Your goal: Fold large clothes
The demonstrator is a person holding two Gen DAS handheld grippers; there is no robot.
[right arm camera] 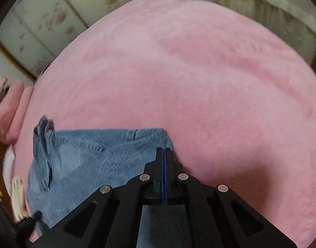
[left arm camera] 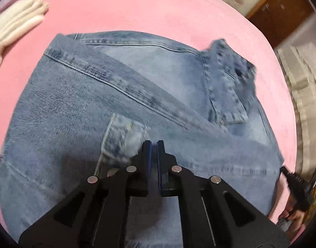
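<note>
Folded jeans lie on the pink blanket, mid-fold.
My left gripper and right gripper hover nearly closed, holding nothing; next I judge a fresh grip on the near denim edge.

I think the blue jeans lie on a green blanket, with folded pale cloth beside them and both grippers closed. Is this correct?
Not quite: the blanket is pink, not green, as the left wrist view shows. The rest holds: the blue jeans lie on it, folded pale cloth sits beside them, and the left gripper and right gripper are both closed.
</note>
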